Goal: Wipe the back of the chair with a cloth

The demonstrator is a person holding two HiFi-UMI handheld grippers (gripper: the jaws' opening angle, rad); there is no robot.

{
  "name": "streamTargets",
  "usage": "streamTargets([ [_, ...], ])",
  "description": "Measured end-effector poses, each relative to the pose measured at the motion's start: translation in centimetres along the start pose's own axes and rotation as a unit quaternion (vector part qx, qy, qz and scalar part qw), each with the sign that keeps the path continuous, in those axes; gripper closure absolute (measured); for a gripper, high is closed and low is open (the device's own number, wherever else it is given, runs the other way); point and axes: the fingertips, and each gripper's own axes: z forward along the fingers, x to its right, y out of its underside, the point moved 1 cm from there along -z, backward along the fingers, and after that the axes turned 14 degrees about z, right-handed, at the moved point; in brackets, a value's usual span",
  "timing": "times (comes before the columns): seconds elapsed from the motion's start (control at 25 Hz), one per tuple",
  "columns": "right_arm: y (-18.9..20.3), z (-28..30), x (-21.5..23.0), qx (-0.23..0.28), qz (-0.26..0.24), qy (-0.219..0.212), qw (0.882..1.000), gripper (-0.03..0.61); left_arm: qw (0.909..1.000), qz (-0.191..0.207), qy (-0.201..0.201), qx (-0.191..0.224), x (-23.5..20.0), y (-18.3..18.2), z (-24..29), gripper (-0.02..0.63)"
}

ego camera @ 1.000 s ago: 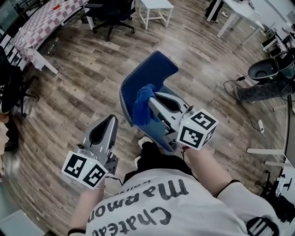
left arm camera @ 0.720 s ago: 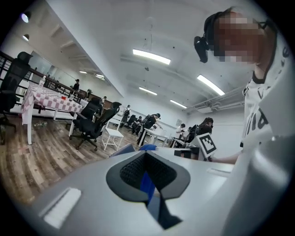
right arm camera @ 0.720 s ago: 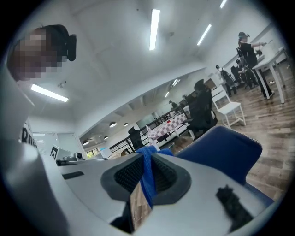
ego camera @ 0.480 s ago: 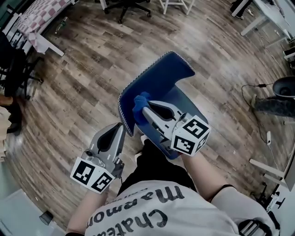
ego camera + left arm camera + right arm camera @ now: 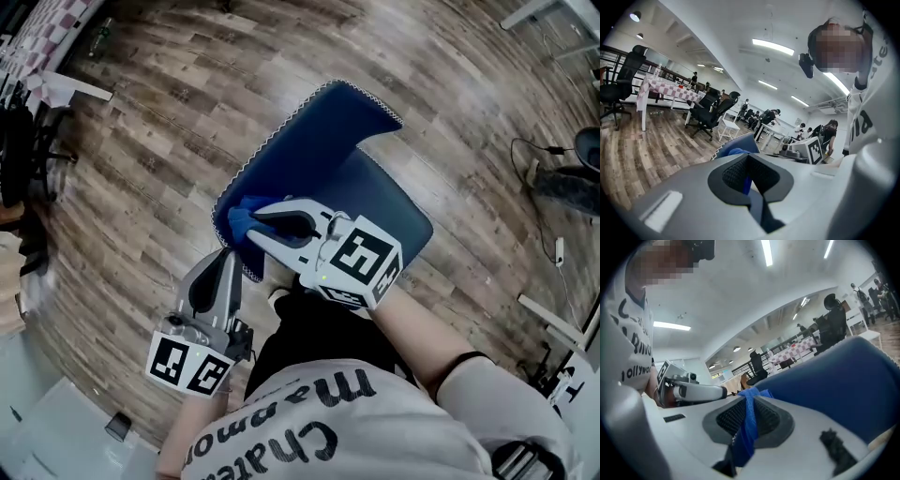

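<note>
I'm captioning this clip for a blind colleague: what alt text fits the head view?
Seen from above, the right gripper clamps a blue cloth against the near end of a blue chair's backrest, over a wood-plank floor. The left gripper points at the chair's edge just below it.

Wood-plank floor (image 5: 141, 178) left of blue padded chair (image 5: 319, 131) lies open; left gripper (image 5: 225, 259) just beside right gripper (image 5: 251, 225) w/ blue cloth (image 5: 238, 221), little gap btwn; black office chair (image 5: 17, 141) well off, far left.
</note>
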Motion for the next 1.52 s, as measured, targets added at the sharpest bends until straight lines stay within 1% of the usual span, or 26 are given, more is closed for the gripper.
streamTargets([
  [0.12, 0.4, 0.3, 0.6, -0.009, 0.005, -0.010, 1.000, 0.523, 0.9999, -0.001, 0.001, -0.012, 0.2, 0.5, 1.2, 0.609],
  [0.24, 0.6, 0.6, 1.1, -0.009, 0.006, -0.016, 1.000, 0.523, 0.9992, 0.011, -0.003, -0.037, 0.2, 1.5, 2.0, 0.609],
  [0.36, 0.1, 0.1, 2.5, 0.004, 0.015, -0.005, 1.000, 0.523, 0.9985, 0.022, 0.007, -0.050, 0.6, 1.6, 2.5, 0.609],
  [0.48, -0.9, -0.7, 4.0, 0.018, 0.028, 0.006, 0.999, 0.528, 0.9983, 0.019, 0.014, -0.054, 0.6, 1.6, 2.9, 0.609],
  [0.68, -2.0, -1.9, 5.9, 0.026, 0.015, 0.027, 0.999, 0.528, 0.9983, 0.016, 0.009, -0.056, 0.3, 1.1, 3.5, 0.609],
  [0.88, -3.5, -3.9, 8.5, 0.061, 0.021, 0.069, 0.995, 0.528, 0.9979, 0.019, 0.009, -0.061, 0.3, 1.1, 3.7, 0.609],
  [1.0, -4.7, -5.2, 10.6, 0.090, 0.029, 0.100, 0.991, 0.528, 0.9972, 0.027, 0.014, -0.069, 0.3, 1.4, 3.7, 0.609],
  [1.08, -5.4, -5.9, 11.9, 0.109, 0.037, 0.114, 0.987, 0.528, 0.9970, 0.026, 0.017, -0.071, 0.2, 1.5, 3.8, 0.609],
  [1.32, -7.3, -8.2, 14.8, 0.129, 0.005, 0.166, 0.978, 0.528, 0.9972, 0.023, 0.025, -0.067, 0.4, 1.3, 4.9, 0.609],
  [1.52, -8.3, -9.9, 17.0, 0.158, 0.013, 0.205, 0.966, 0.528, 0.9972, 0.023, 0.025, -0.067, 0.2, 1.4, 4.9, 0.609],
])
